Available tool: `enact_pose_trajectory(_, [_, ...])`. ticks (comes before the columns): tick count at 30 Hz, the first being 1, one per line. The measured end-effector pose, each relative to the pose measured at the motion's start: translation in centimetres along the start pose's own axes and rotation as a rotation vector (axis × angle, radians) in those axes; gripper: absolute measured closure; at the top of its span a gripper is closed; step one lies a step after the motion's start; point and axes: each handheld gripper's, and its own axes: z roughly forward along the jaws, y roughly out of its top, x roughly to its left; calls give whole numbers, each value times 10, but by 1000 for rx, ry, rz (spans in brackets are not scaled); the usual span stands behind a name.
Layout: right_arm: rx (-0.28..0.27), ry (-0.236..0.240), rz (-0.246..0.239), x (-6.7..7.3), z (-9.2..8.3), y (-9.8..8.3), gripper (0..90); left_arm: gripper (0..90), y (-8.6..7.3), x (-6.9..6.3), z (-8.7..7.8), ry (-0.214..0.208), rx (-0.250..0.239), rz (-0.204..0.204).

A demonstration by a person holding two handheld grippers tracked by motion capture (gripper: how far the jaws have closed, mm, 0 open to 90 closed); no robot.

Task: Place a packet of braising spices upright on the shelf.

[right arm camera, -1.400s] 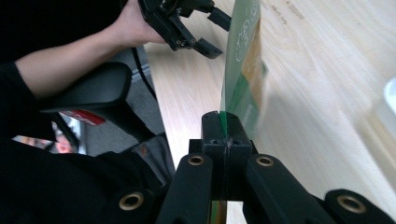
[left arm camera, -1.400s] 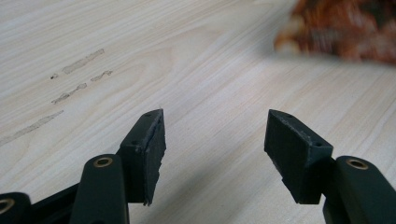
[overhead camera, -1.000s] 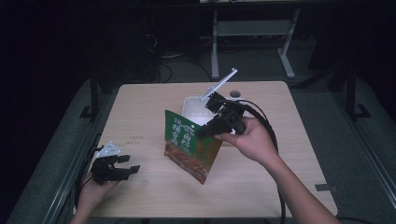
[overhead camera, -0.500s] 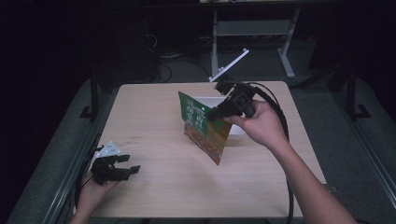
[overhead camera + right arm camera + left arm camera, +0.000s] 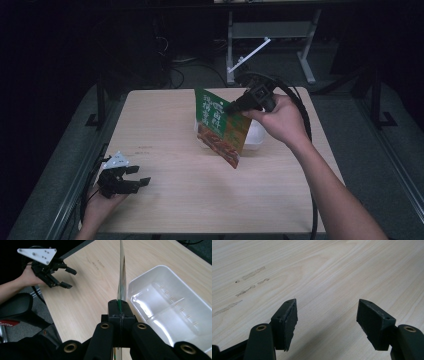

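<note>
Right tongs (image 5: 235,106) clenched on green packet (image 5: 220,127) above white tray (image 5: 170,307), left tongs (image 5: 142,176) released over table (image 5: 165,125)

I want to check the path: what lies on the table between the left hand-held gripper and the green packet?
Only bare wooden table lies between the left hand-held gripper and the green packet, as the high view shows.

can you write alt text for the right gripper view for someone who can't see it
The right claw is shut on the edge of a green food packet, seen edge-on and held above a wooden table. A clear, empty plastic tray sits just to the right; at upper left, a hand holds the left claw open.
</note>
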Motion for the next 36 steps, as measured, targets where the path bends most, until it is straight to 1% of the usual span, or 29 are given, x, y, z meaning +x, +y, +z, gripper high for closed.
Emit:
enact_pose_trajectory(1, [2, -7, 1, -1, 1, 4, 900, 332, 0, -1, 0, -3, -2, 1])
enact_pose_trajectory(2, [2, -7, 1, -1, 1, 4, 900, 332, 0, -1, 0, -3, -2, 1])
enact_pose_trajectory(3, [5, -19, 4, -2, 1, 9, 900, 332, 0, -1, 0, -4, -4, 5])
enact_pose_trajectory(4, [5, -19, 4, -2, 1, 9, 900, 332, 0, -1, 0, -4, -4, 5])
enact_pose_trajectory(5, [3, -28, 9, -6, 1, 13, 900, 332, 0, -1, 0, -4, -4, 7])
enact_pose_trajectory(7, [2, -30, 13, -7, 1, 14, 900, 332, 0, -1, 0, -4, -4, 4])
enact_pose_trajectory(8, [-4, -35, 22, -11, 2, 17, 900, 332, 0, 0, 0, -4, -4, 4])
enact_pose_trajectory(11, [-7, -43, 27, -14, 3, 21, 900, 333, 0, -1, 0, -2, -1, 8])
enact_pose_trajectory(13, [-11, -49, 44, -20, 5, 25, 900, 333, 0, -1, 1, -6, 0, 11])
enact_pose_trajectory(17, [-14, -60, 51, -24, 8, 29, 900, 333, 0, -1, 1, -6, 0, 12])
enact_pose_trajectory(18, [-11, -72, 49, -26, 10, 32, 900, 333, 0, -1, 1, -7, 1, 12])
enact_pose_trajectory(19, [-11, -72, 49, -26, 10, 32, 900, 333, 0, -1, 1, -8, 2, 11])
enact_pose_trajectory(21, [-15, -87, 62, -30, 11, 37, 900, 333, 0, -1, 1, -8, 2, 10])
enact_pose_trajectory(23, [-15, -87, 62, -30, 11, 37, 900, 333, 0, -1, 1, -8, 0, 10])
enact_pose_trajectory(24, [-22, -98, 72, -34, 14, 40, 900, 333, 0, -1, 1, -9, -3, 12])
enact_pose_trajectory(32, [-13, -127, 100, -46, 26, 45, 900, 333, 0, -1, 1, -11, -6, 9])
enact_pose_trajectory(36, [-23, -138, 102, -52, 29, 46, 900, 333, 0, -1, 1, -13, -5, 9])
